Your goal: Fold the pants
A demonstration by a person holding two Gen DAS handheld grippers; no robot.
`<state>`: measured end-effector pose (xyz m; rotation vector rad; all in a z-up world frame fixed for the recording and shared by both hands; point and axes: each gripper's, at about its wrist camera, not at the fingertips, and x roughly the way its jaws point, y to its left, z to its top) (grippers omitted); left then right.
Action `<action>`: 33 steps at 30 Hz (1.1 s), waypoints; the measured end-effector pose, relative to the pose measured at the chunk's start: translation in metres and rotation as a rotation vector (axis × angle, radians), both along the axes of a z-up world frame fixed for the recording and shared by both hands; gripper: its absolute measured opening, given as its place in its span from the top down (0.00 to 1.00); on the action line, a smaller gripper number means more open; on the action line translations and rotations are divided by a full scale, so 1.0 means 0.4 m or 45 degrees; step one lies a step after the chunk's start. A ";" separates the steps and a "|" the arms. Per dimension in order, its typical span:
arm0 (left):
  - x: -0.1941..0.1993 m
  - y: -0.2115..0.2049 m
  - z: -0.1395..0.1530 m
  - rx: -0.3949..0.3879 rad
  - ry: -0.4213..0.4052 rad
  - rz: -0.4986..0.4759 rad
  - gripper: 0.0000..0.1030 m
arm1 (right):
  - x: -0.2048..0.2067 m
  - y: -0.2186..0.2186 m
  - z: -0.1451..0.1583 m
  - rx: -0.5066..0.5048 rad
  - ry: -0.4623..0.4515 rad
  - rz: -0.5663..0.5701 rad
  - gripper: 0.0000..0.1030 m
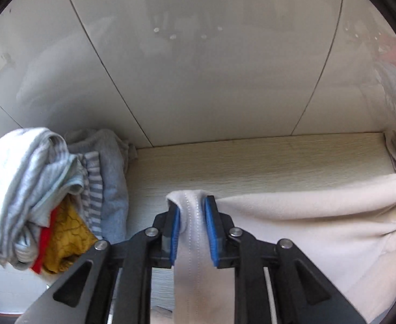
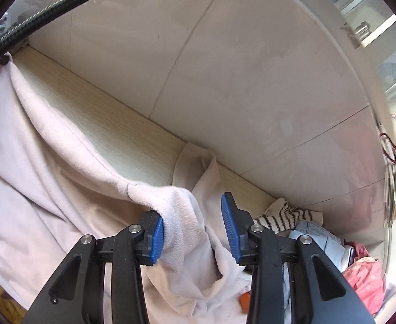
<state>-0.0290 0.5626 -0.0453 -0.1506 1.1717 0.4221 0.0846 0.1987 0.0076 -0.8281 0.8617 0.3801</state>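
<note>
Lying across the pale wooden desk (image 1: 265,162) is a pair of soft cream fleece pants (image 1: 305,216), spread out toward the shiny tiled wall (image 1: 198,81). From the left wrist view, the left gripper (image 1: 192,232) has its blue fingers (image 1: 214,232) nearly together, pinching a stitched band of the pants that stands up between them. Only this view shows the heap of clothes (image 1: 49,189) at the left end of the desk, with striped grey, yellow and red pieces in it. From the right wrist view, the right gripper (image 2: 195,229) stands partly open. A bunched fold of the pants (image 2: 49,175) drapes over its left blue finger (image 2: 157,239), while the other finger is clear of the cloth. Only this view shows a brown striped cloth (image 2: 287,218), pale blue jeans (image 2: 316,235) and a pink garment (image 2: 362,275) at the right end, and a dark braided cable (image 2: 49,5) overhead.
</note>
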 end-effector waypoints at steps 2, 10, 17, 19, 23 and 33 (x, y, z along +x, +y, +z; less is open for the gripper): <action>0.009 -0.001 0.019 -0.003 -0.011 -0.010 0.82 | 0.029 -0.002 0.024 0.114 0.058 -0.055 0.62; 0.040 0.034 0.101 0.113 0.005 0.006 0.21 | 0.079 -0.029 0.031 0.186 0.304 -0.117 0.34; -0.068 0.009 0.166 -0.005 -0.094 0.009 0.20 | 0.004 -0.085 0.069 0.138 0.187 -0.151 0.34; -0.113 -0.017 0.153 -0.069 -0.090 0.001 0.20 | -0.050 -0.085 0.059 0.216 0.294 -0.100 0.34; -0.222 -0.073 0.095 -0.223 -0.032 0.043 0.20 | -0.158 -0.045 -0.046 0.288 0.571 -0.043 0.34; -0.384 -0.178 -0.053 -0.358 0.134 0.132 0.30 | -0.352 0.121 -0.251 0.194 0.723 0.110 0.43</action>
